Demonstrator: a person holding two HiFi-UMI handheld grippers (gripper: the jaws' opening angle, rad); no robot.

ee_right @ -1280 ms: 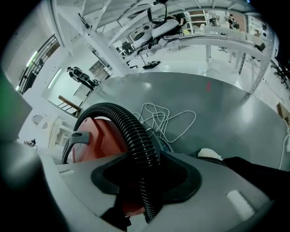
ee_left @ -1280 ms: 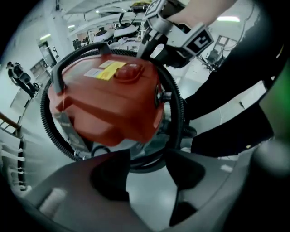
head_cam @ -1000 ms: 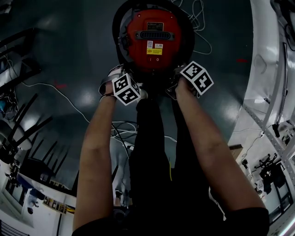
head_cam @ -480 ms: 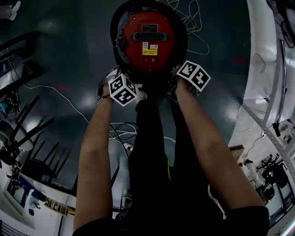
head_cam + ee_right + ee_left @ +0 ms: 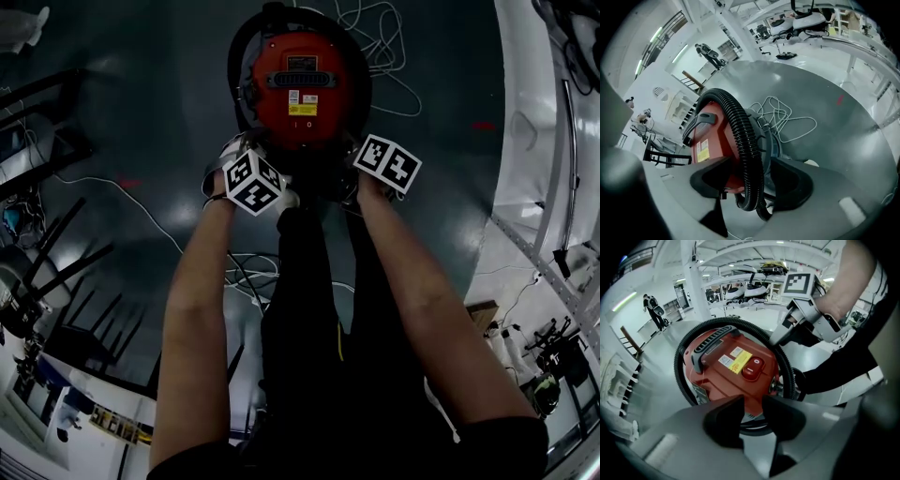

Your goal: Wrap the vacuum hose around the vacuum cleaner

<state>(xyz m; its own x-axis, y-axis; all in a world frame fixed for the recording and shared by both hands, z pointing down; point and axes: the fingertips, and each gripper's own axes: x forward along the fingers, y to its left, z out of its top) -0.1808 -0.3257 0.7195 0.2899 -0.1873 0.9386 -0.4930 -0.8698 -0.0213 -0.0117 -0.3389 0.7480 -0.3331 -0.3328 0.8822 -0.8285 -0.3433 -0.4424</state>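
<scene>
Black ribbed hose [image 5: 743, 140] is looping round the red vacuum cleaner [image 5: 302, 89] and running lengthwise right between our right gripper [image 5: 750, 174]'s jaws, which have just been opening and aren't squeezing it. Our left gripper [image 5: 752, 405] is narrowing on nothing, hovering beside the vacuum.
</scene>
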